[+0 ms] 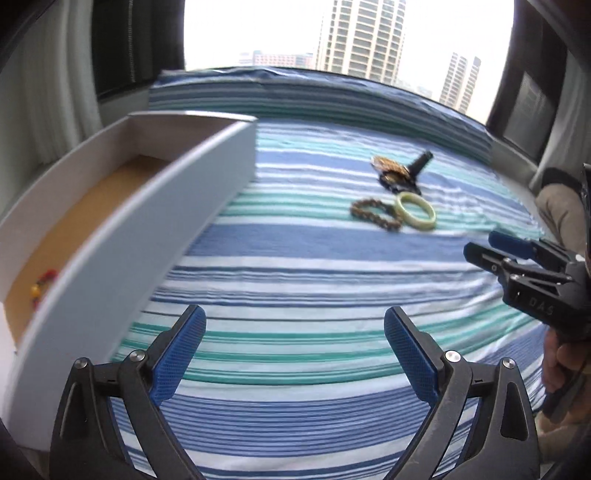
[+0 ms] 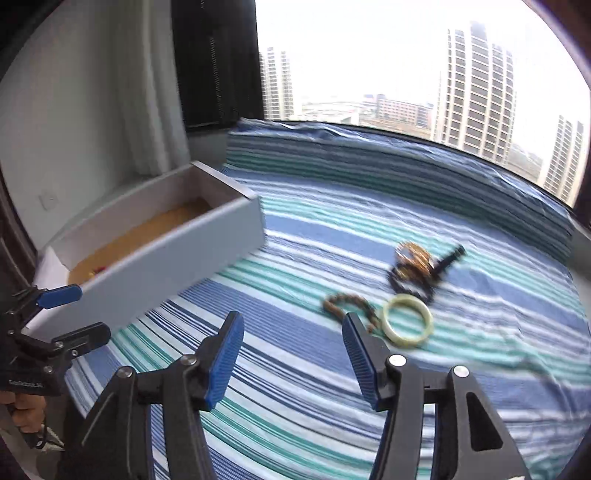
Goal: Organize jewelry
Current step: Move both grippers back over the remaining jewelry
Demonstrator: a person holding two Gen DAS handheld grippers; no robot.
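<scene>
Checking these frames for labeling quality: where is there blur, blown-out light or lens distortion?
Left wrist view: window blown white, drawer wall smeared and bowed. Right wrist view: dark jewelry pile and drawer motion-blurred, bedspread stripes curved by fisheye, green bangle fairly sharp.

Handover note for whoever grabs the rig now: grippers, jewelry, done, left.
Left gripper: open, empty, over the striped bedspread.
Right gripper: open, empty, nearest the jade bangle.
Done: one red-and-yellow beaded piece lies in the open drawer.
Left: jade bangle, brown bead bracelet touching it, and a dark tangled pile beyond them, all on the bedspread.
</scene>
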